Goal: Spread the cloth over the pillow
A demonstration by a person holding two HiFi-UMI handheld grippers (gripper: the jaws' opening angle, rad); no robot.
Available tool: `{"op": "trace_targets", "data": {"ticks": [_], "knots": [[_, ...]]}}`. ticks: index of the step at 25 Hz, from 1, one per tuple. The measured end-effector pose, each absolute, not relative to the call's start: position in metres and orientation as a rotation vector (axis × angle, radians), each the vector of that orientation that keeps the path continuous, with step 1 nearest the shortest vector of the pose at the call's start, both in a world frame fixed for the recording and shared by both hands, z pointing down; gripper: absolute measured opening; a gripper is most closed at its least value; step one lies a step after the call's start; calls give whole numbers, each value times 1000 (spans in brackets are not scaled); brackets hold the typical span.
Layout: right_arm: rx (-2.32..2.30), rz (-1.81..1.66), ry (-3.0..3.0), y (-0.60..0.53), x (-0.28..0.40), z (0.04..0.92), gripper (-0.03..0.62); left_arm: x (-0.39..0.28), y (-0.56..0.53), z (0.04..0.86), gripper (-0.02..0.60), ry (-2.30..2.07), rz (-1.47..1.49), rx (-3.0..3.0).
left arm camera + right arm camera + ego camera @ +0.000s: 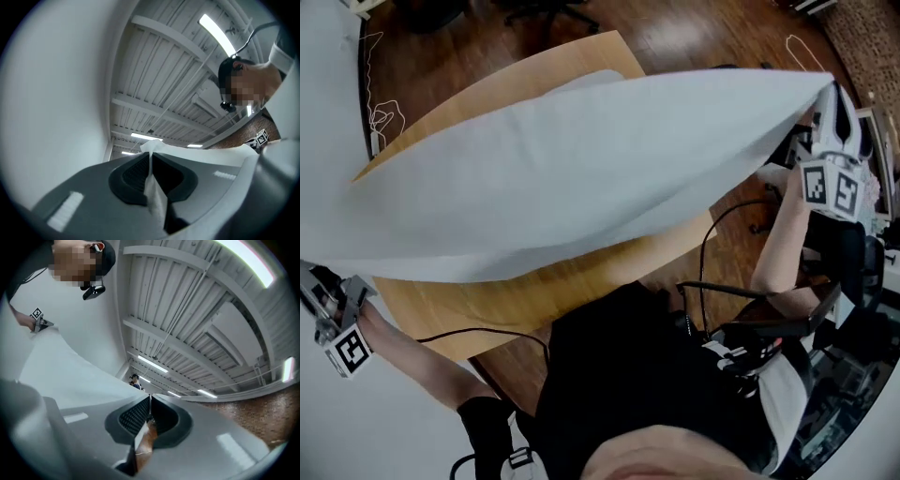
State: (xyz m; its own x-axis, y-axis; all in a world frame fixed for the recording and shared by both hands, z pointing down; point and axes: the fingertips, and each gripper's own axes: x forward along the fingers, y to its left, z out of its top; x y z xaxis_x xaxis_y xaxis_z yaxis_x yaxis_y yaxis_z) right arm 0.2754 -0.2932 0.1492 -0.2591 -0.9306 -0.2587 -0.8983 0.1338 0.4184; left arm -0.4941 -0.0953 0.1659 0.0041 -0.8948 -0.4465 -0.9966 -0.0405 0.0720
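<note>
A large white cloth [553, 178] hangs stretched in the air above the wooden table [506, 305], held by two corners. My left gripper [317, 279] at the lower left is shut on one corner; in the left gripper view the cloth [153, 190] is pinched between the closed jaws [151, 157]. My right gripper [834, 96] at the upper right is shut on the opposite corner, and the right gripper view shows a thin cloth edge in the closed jaws [149, 405]. A pale rounded shape, likely the pillow [598, 79], peeks out beyond the cloth's far edge; the rest is hidden.
The table's far corner [609, 47] shows beyond the cloth. White cable loops [382, 117] lie on the wood floor at the left. Black cables and equipment [853, 319] crowd the right side. Another person [135, 379] stands far off in the right gripper view.
</note>
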Motion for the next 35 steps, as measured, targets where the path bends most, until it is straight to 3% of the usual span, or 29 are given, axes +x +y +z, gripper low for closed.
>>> {"op": "trace_targets", "data": {"ticks": [5, 8, 14, 15, 17, 19, 22, 26, 31, 35], "knots": [[1707, -557, -2432, -498, 222, 262, 14, -548, -257, 265, 25, 2212, 204, -2051], [1556, -395, -2359, -595, 179, 388, 14, -571, -334, 371, 25, 2340, -72, -2099], [1223, -26, -2146, -653, 142, 647, 15, -589, -379, 563, 32, 2693, -446, -2163], [1188, 9, -2129, -649, 138, 671, 17, -592, -375, 582, 60, 2739, -463, -2173], [1136, 78, -2093, -643, 136, 708, 35, -602, -359, 608, 202, 2830, -440, -2189], [1124, 118, -2047, -633, 153, 724, 171, -615, -337, 622, 259, 2889, -371, -2189], [1187, 175, -2085, -598, 201, 698, 255, -620, -314, 622, 282, 2855, -167, -2263], [1342, 287, -2224, -512, 265, 624, 255, -575, -178, 576, 281, 2584, 49, -2636], [1553, 498, -2209, -342, 311, 591, 210, -448, -24, 621, 281, 2063, -334, -3225], [1619, 658, -2134, -232, 305, 602, 166, -400, -25, 648, 257, 1966, -318, -3291]]}}
